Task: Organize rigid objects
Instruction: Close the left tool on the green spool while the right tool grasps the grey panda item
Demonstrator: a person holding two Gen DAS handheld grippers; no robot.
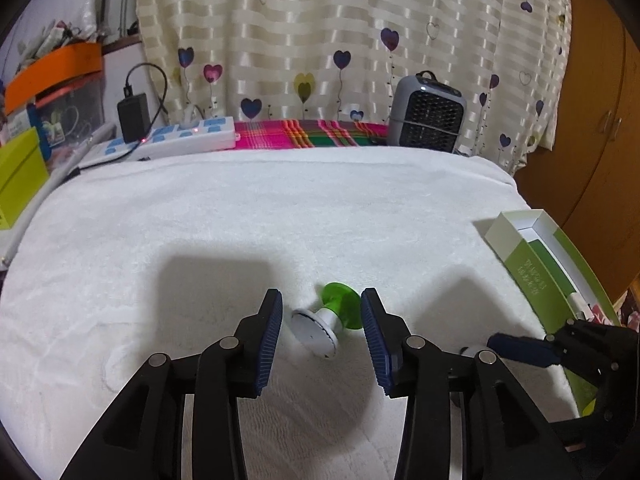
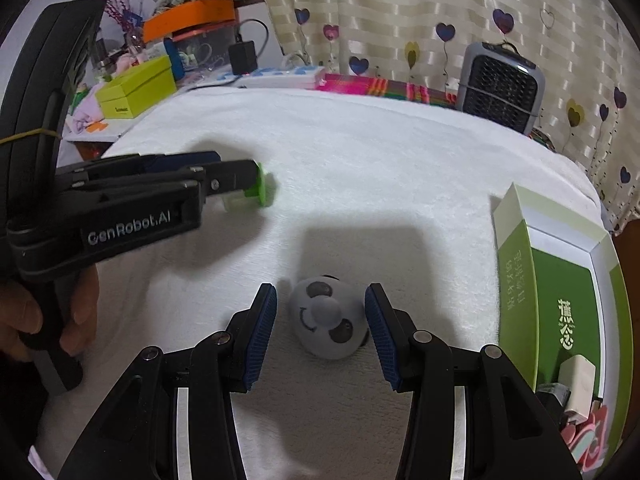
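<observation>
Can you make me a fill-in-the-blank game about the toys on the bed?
1. The left gripper has its open jaws around a white and ____ toy.
2. The right gripper has a round toy with a ____ face between its fingers.
3. The open green box lies on the ____ blanket.

Missing words: green; panda; white

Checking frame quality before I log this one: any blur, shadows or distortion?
Left wrist view: sharp, fisheye bends the white towel, blocky shadow behind the left gripper. Right wrist view: left gripper slightly motion-blurred, shadow beyond the panda toy.
</observation>
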